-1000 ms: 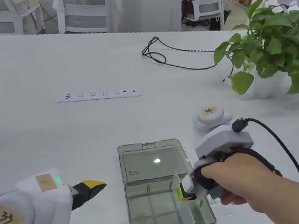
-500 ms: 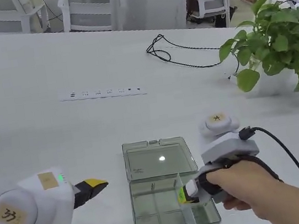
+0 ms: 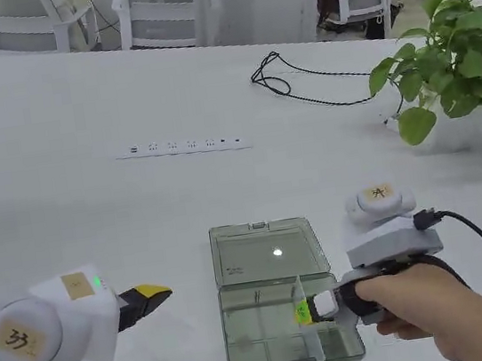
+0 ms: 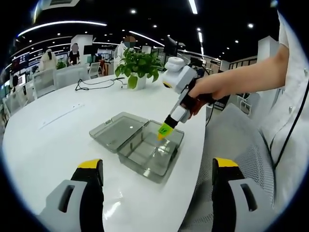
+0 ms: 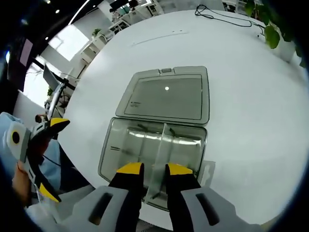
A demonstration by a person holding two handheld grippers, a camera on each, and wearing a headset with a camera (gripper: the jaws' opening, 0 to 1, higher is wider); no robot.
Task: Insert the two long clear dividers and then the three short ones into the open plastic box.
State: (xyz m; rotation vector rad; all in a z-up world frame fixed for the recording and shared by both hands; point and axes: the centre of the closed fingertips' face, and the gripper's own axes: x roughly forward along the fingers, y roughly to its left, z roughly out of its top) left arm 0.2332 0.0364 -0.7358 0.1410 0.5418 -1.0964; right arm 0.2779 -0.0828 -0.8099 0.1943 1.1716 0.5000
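Lately, little shifted — right gripper (image 3: 303,313) stayed pinched nearly closed on a clear divider (image 5: 159,150) standing inside the open box (image 3: 232,343); left gripper (image 4: 157,163) gaped wide, empty. I judged seating unfinished.

- A white surface (image 3: 54,126) stretches wide, bare over most of its far half.
- A white power strip (image 3: 184,146) lies flat near its middle.
- A black cable (image 3: 258,77) loops beyond the strip, trailing toward a leafy potted plant (image 3: 460,42) at the right edge.
- Pale office chairs (image 3: 253,8) stand along the far side.
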